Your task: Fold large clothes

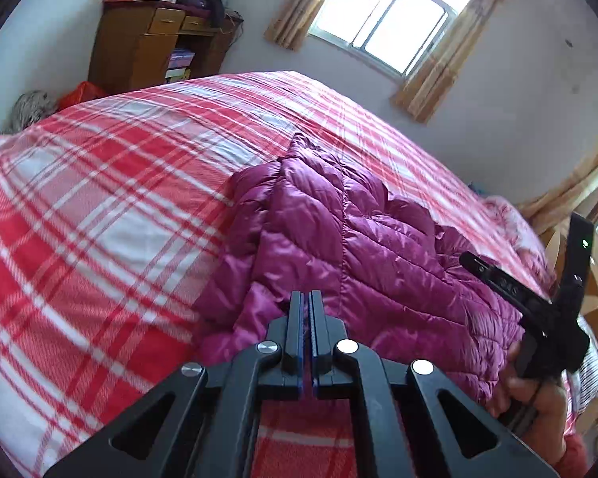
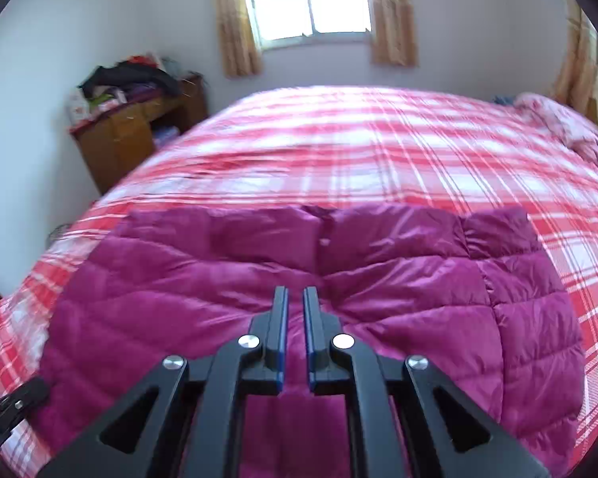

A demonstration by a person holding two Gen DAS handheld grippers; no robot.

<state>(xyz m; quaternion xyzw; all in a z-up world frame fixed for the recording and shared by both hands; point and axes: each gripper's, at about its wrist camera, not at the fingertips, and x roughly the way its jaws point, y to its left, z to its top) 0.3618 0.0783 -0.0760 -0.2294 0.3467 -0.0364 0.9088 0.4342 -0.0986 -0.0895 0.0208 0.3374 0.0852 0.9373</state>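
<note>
The right gripper (image 2: 295, 298), slightly parted and holding nothing, hovers over the magenta quilted down jacket (image 2: 299, 298) spread flat on the red-and-white plaid bed (image 2: 378, 139) for folding, while the left gripper (image 1: 307, 302) is closed empty beside it.

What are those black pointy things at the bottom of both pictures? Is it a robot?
No robot. A person holds two black pinching tools, each with a camera that looks along its two fingers. One picture comes from the left gripper, shut with nothing in it. The other comes from the right gripper, slightly open and empty. A purple puffer jacket lies on a red checked bedspread. In the left picture you can see the person's hand holding the other tool.
</note>
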